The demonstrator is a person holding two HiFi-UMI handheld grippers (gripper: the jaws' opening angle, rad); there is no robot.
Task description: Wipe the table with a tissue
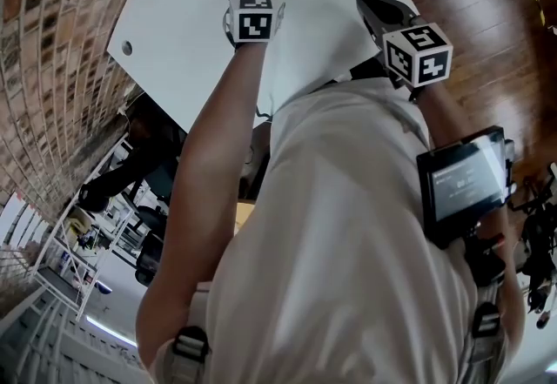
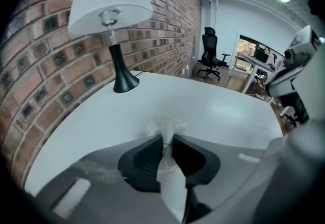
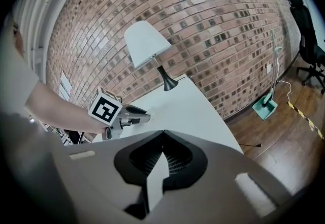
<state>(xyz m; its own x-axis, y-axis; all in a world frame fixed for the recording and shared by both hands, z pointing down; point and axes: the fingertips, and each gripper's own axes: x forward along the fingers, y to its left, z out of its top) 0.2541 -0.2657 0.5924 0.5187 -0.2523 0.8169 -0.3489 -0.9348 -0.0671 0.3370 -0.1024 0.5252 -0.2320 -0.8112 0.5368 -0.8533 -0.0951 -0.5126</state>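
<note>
Fingers (image 2: 144, 159) of the left gripper (image 2: 167, 140) are clamped on a crumpled tissue (image 2: 165, 126), which sits against the white table (image 2: 218, 111) near its middle. Only a small wad sticks out, so a hard drag could tear it or pull it free. A long sweep toward the lamp (image 2: 116, 73) could knock its base. The right gripper (image 3: 162, 134) hangs above the table edge, jaws together on nothing.
</note>
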